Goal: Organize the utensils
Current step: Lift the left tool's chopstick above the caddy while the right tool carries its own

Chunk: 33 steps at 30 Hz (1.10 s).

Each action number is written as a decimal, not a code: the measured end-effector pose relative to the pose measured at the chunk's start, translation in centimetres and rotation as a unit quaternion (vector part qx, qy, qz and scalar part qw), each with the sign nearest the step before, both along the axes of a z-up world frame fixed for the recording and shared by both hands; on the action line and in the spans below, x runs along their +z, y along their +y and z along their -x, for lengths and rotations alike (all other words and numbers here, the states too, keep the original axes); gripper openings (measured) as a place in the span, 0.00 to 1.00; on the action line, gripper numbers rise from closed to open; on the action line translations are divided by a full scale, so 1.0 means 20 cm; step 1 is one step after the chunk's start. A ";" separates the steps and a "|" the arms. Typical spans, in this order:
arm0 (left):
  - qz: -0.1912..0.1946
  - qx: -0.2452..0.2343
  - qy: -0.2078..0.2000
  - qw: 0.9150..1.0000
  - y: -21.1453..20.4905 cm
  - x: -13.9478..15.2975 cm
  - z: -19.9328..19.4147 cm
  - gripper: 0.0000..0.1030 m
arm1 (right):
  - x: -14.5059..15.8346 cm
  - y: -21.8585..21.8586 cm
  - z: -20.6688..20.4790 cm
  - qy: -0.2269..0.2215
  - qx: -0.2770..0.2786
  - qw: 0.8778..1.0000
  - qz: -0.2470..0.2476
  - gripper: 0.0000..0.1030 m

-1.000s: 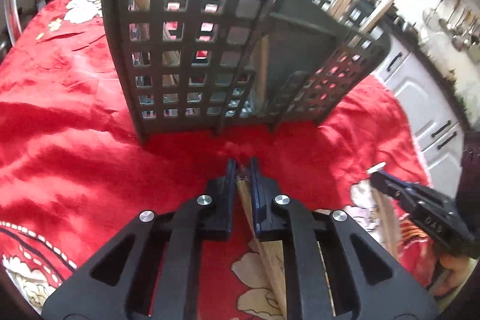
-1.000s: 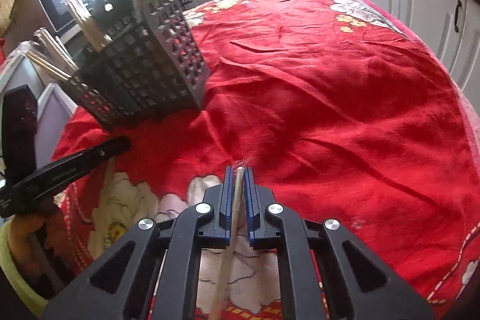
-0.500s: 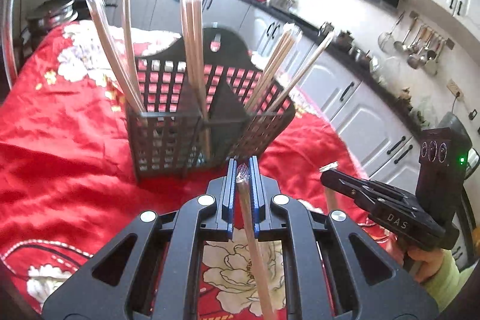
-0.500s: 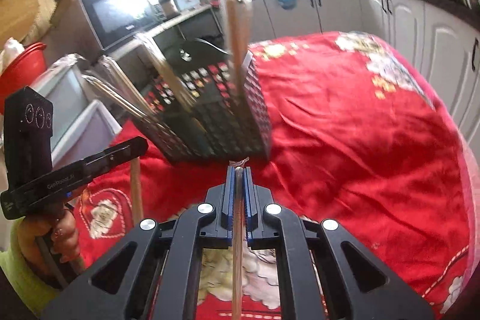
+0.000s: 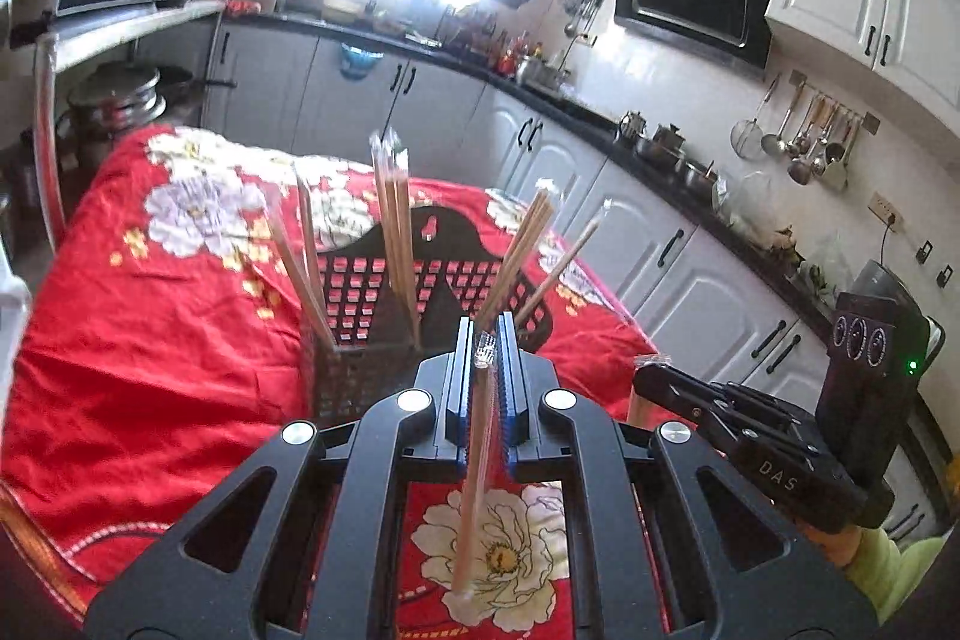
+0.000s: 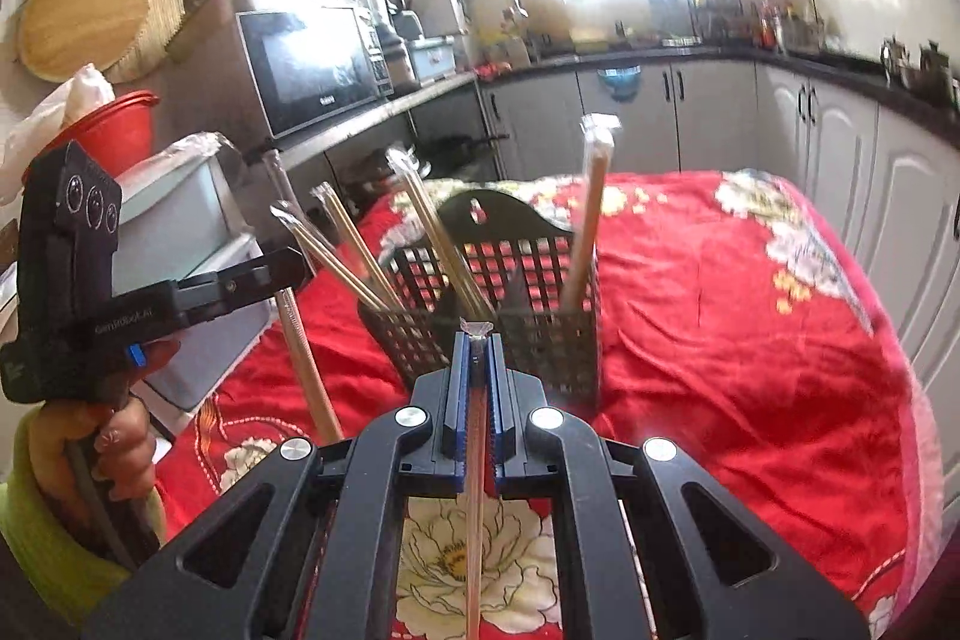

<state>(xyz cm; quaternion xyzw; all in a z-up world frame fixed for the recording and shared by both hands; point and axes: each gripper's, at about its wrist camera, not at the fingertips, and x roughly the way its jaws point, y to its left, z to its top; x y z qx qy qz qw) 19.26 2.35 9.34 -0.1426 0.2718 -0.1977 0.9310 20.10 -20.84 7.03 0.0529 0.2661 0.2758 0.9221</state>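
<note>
Chopsticks in clear sleeves: one pair clamped in left gripper, another in right gripper, both hanging below the jaws, near the black basket on red cloth.

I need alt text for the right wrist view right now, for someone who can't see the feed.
The right gripper is shut on a wrapped pair of chopsticks, aimed at a black mesh utensil basket that already holds several wrapped pairs on a red floral tablecloth. At left, the left gripper holds another wrapped pair. Kitchen counters and a microwave sit behind.
</note>
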 end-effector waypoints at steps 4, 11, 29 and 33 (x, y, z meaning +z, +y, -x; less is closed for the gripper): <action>-0.003 0.002 -0.015 1.000 0.01 0.06 0.02 0.04 | 0.05 0.01 0.04 -0.035 -0.006 0.999 0.007 0.06; -0.003 0.002 -0.036 0.999 0.01 0.14 0.05 0.04 | 0.12 0.03 0.08 -0.070 -0.004 0.998 0.000 0.06; -0.013 0.000 -0.097 0.995 -0.01 0.40 0.05 0.04 | 0.30 0.08 0.06 -0.115 0.003 0.993 -0.020 0.06; -0.015 -0.001 -0.108 0.994 -0.02 0.45 0.04 0.04 | 0.33 0.09 0.06 -0.123 0.005 0.992 -0.024 0.06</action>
